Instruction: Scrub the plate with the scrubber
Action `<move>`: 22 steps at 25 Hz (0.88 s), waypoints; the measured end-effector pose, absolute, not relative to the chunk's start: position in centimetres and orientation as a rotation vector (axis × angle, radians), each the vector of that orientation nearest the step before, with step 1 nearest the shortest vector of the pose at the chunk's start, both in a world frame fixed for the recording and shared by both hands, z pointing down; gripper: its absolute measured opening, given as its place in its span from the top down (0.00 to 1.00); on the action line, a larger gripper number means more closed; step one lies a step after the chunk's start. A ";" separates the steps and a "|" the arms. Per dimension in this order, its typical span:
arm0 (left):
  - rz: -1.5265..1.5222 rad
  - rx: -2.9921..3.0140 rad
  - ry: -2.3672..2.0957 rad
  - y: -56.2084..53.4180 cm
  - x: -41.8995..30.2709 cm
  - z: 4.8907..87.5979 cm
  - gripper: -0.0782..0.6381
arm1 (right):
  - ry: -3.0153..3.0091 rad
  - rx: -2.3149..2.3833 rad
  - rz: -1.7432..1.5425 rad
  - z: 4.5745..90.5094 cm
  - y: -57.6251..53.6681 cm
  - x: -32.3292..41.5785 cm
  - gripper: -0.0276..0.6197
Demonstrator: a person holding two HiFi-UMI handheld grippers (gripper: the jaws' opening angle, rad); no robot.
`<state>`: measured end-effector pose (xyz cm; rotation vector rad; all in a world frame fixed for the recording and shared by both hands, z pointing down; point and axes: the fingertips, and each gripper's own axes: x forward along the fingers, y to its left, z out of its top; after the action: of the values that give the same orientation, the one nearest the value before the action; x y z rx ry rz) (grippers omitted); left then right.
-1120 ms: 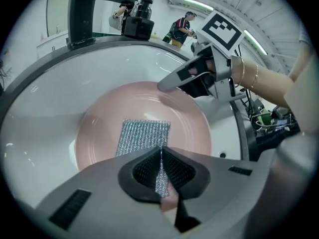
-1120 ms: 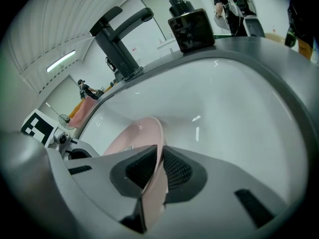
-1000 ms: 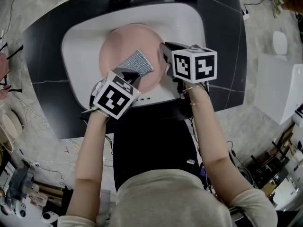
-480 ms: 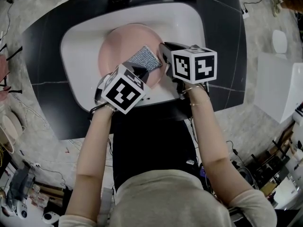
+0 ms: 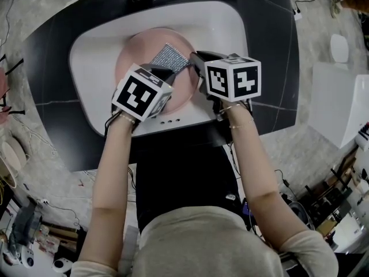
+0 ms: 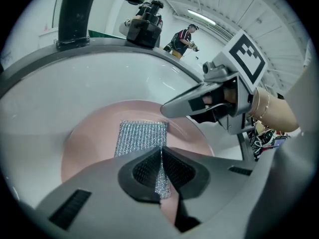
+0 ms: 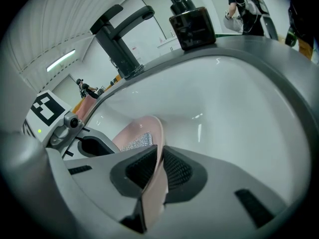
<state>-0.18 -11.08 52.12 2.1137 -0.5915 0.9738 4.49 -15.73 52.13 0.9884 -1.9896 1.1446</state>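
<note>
A pink plate [image 5: 135,56] lies in the white sink [image 5: 98,45]. My right gripper [image 7: 158,156] is shut on the plate's rim [image 7: 158,133] at its right side; the plate passes edge-on between the pads. A silver mesh scrubber [image 6: 142,138] rests flat on the plate's face, and my left gripper [image 6: 162,158] is shut on its near edge. In the head view the scrubber [image 5: 170,56] lies at the plate's upper right, just ahead of the left gripper [image 5: 164,74] and close to the right gripper [image 5: 196,59].
A black faucet [image 7: 119,39] and a black soap dispenser [image 7: 192,21] stand on the sink's back rim. The sink sits in a dark counter [image 5: 274,51]. A person [image 6: 182,36] stands far off in the room.
My left gripper has pushed the scrubber up and to the right across the plate, toward the right gripper. The right gripper has kept its hold on the rim.
</note>
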 end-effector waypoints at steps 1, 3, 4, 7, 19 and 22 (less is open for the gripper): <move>0.973 2.107 -0.604 -11.3 -0.5 52.2 0.85 | -1.989 0.987 1.146 52.2 -15.7 4.5 0.88; 0.971 2.096 -0.623 -11.5 -1.0 52.4 0.85 | -1.989 0.983 1.150 52.3 -15.6 4.5 0.88; 0.973 2.091 -0.630 -11.6 -1.3 52.5 0.85 | -1.989 0.981 1.152 52.3 -15.6 4.5 0.88; 0.991 2.081 -0.648 -11.7 -2.2 52.9 0.85 | -1.987 0.974 1.153 52.4 -15.6 4.5 0.88; 1.011 2.067 -0.672 -11.5 -3.2 53.1 0.85 | -1.966 0.983 1.155 52.8 -15.5 4.6 0.88; 1.019 2.075 -0.696 -11.5 -3.3 53.1 0.85 | -1.972 0.983 1.157 52.8 -15.5 4.5 0.87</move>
<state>-3.32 -11.54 53.08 2.0753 -0.6955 1.0191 4.55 -15.53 52.76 0.9830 -1.9720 1.1574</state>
